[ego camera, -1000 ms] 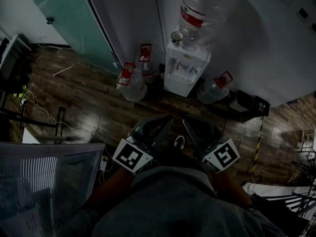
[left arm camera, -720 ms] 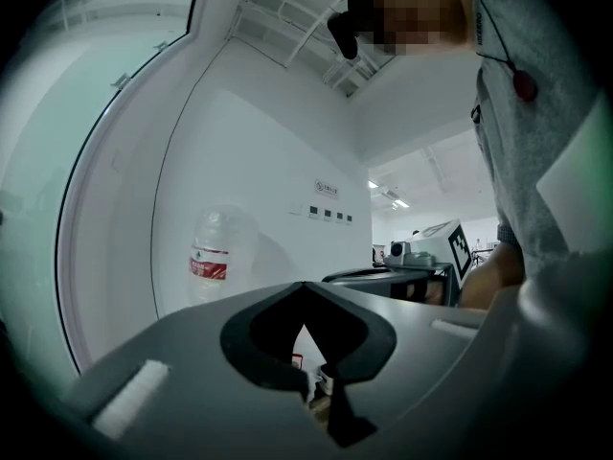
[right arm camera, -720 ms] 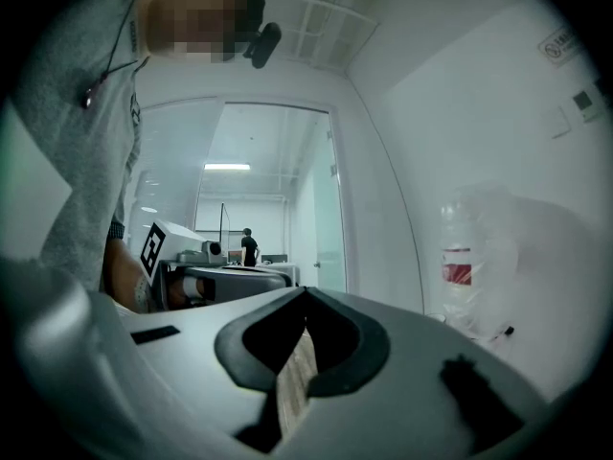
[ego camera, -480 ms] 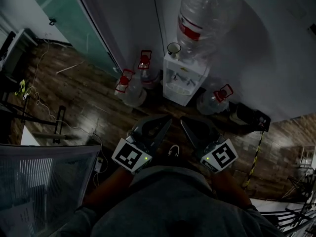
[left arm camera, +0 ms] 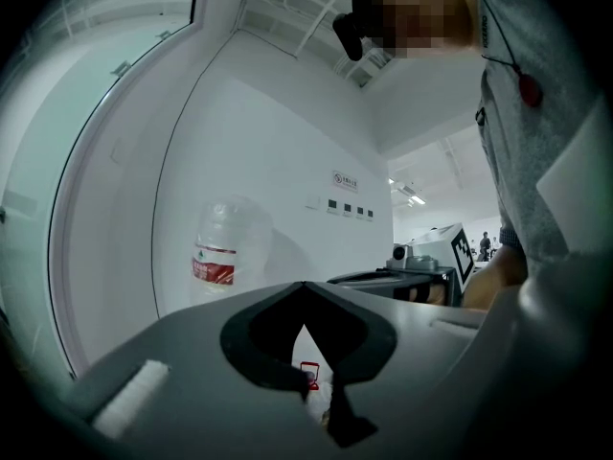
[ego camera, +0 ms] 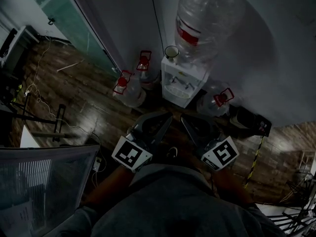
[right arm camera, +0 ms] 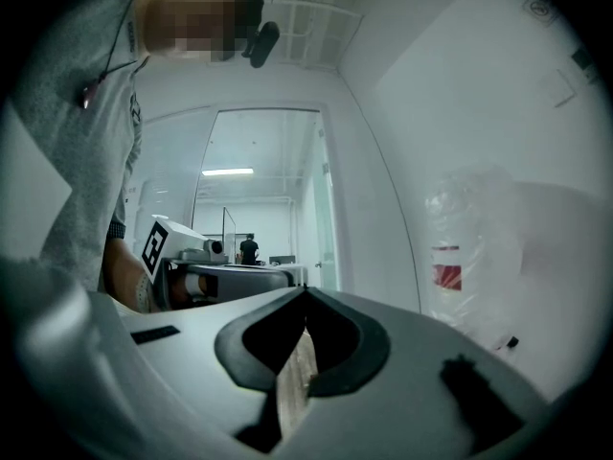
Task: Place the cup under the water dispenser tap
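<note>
Tools both pressed together and empty, left tool (ego camera: 167, 118) and right tool (ego camera: 184, 119) side by side at lower centre: nothing is within reach yet, I judge. The cup (ego camera: 172, 51) sits on top of the water dispenser (ego camera: 191, 69), beside the big bottle (ego camera: 207, 19), upper centre, not under the tap (ego camera: 186, 85). Spare jugs (ego camera: 129, 90) flank it on the floor (ego camera: 74, 93).

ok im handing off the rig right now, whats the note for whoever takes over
Left gripper: fingers shut, empty, held close to the body.
Right gripper: fingers shut, empty, beside the left one.
Cup: on top of the water dispenser, next to the big bottle, untouched.
Done: nothing yet; both grippers are short of the dispenser.
Left: step up, open one gripper, grasp the cup, set it under the tap.
</note>
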A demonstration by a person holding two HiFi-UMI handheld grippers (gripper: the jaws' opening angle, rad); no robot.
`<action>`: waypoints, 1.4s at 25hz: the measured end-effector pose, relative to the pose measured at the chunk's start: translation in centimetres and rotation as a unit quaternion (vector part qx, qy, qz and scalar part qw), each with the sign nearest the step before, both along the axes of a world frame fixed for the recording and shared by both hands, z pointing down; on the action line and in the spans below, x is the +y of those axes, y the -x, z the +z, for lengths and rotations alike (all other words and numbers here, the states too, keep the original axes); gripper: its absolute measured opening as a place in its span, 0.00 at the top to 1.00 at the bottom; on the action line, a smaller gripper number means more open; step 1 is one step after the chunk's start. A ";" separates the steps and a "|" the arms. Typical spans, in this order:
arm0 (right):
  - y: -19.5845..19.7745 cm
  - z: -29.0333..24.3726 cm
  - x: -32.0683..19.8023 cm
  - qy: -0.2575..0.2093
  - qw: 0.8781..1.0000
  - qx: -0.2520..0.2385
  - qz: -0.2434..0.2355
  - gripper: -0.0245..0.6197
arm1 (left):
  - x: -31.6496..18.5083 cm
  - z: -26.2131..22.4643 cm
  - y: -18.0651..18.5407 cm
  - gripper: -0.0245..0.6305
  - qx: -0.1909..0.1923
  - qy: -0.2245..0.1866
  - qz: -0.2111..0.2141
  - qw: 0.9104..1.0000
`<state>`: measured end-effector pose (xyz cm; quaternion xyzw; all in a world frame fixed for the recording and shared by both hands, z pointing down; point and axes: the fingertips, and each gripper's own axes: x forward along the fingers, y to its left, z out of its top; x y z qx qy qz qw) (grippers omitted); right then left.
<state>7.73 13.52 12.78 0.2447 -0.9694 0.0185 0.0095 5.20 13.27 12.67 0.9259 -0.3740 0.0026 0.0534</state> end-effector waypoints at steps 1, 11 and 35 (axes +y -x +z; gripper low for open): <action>0.0 0.1 -0.5 0.001 1.000 0.001 0.001 0.94 | -0.5 0.1 0.0 0.95 0.000 0.001 0.001 1.000; 1.7 1.9 -6.6 0.015 0.999 0.016 0.048 0.94 | -6.8 1.6 2.4 0.95 0.005 0.005 0.041 0.999; 5.5 12.1 -25.0 0.067 0.964 0.060 0.251 0.94 | -24.8 10.2 8.1 0.95 0.005 0.054 0.167 0.984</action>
